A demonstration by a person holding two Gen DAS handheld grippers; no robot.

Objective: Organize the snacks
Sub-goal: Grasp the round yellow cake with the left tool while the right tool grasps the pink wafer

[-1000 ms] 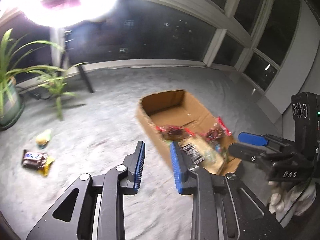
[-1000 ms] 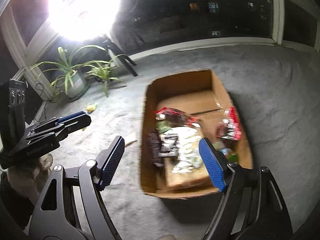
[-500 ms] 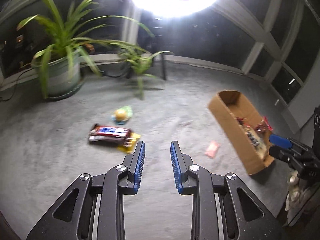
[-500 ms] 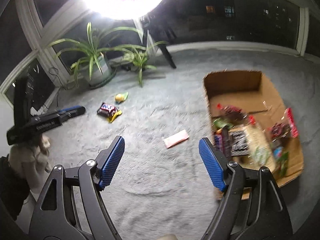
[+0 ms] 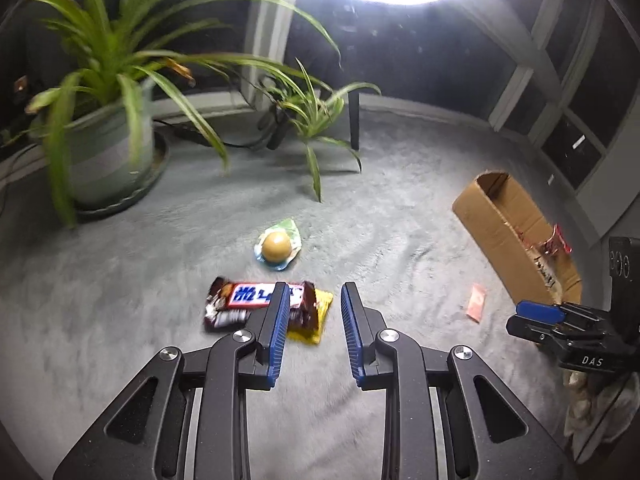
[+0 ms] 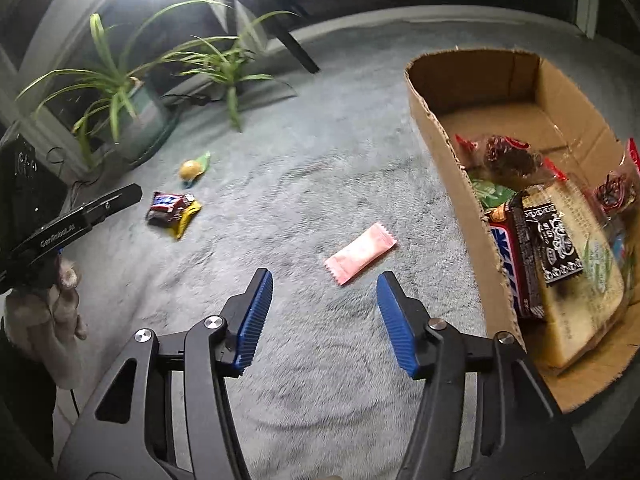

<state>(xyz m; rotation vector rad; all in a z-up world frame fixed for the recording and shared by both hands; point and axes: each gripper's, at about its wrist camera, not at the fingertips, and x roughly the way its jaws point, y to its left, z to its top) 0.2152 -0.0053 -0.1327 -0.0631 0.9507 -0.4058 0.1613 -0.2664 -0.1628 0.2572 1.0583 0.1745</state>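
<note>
My left gripper [image 5: 314, 294] hangs low over grey carpet, jaws a narrow gap apart with nothing between them. Just past its left finger lies a brown chocolate bar [image 5: 244, 300] on top of a yellow wrapper [image 5: 316, 320]. A round snack in green wrap [image 5: 277, 246] sits a little beyond. My right gripper [image 6: 324, 280] is closing, nothing between its pads; a pink packet [image 6: 360, 254] lies on the carpet just ahead of them. To its right stands the cardboard box [image 6: 452, 168], holding several snacks. The bar [image 6: 168, 206] lies far to its left.
A large potted plant [image 5: 104, 160] and a smaller plant [image 5: 316, 116] stand at the far edge of the carpet, with a dark stand leg [image 5: 354, 120] behind. A bright lamp glares overhead. A gloved hand [image 6: 44, 320] holds the left gripper [image 6: 100, 210].
Both views swung away from the box towards the loose snacks on the carpet. The left gripper came down close to the chocolate bar. The right gripper neared the pink packet and its jaws narrowed.
</note>
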